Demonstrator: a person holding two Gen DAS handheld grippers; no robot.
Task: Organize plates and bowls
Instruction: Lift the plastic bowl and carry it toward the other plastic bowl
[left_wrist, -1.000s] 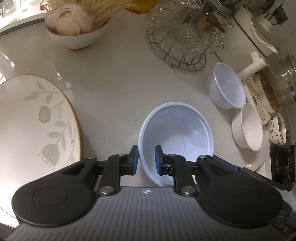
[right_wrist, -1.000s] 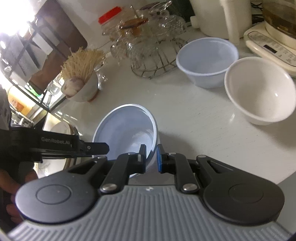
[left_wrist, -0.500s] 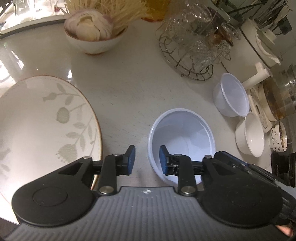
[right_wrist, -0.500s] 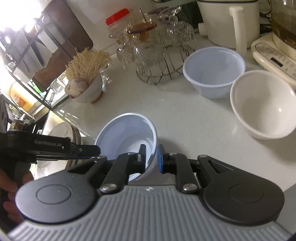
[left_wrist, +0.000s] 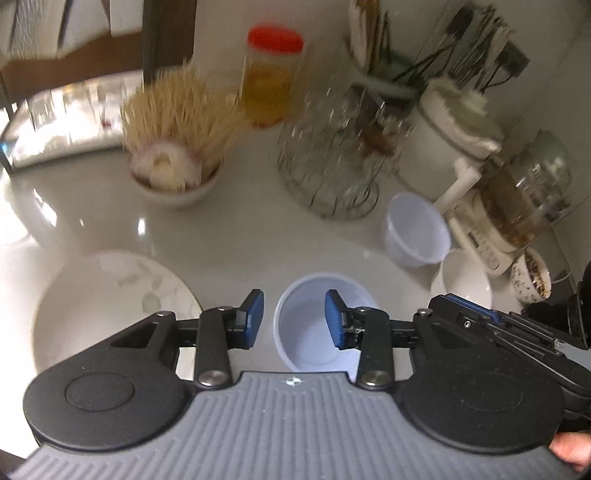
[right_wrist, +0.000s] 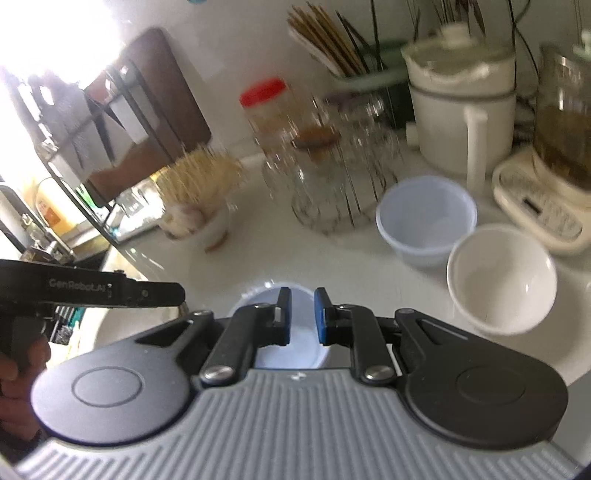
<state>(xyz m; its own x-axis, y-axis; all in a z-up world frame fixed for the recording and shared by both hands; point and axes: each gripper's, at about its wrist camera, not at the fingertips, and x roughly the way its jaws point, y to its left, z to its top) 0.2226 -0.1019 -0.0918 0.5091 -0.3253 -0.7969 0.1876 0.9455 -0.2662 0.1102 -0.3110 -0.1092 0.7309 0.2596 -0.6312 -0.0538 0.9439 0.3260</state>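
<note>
A pale blue plastic bowl stands upright on the white counter, below both grippers. My left gripper hangs above it with its jaws opening, and neither pad touches the bowl. My right gripper hovers over the same bowl, its pads almost together and only the bowl's inside showing through the gap; its right rim is hidden behind a finger. A large leaf-patterned plate lies to the left. At the right sit a second pale blue bowl and a white ceramic bowl.
Along the back stand a bowl of garlic and sticks, a wire rack of glasses, a red-lidded jar, a white pot and a glass kettle on its base. A patterned cup sits at the right.
Both grippers have risen, so the bowl looks smaller and farther below. The left jaws let go of its rim and widened. The right pads have come off the rim they pinched.
</note>
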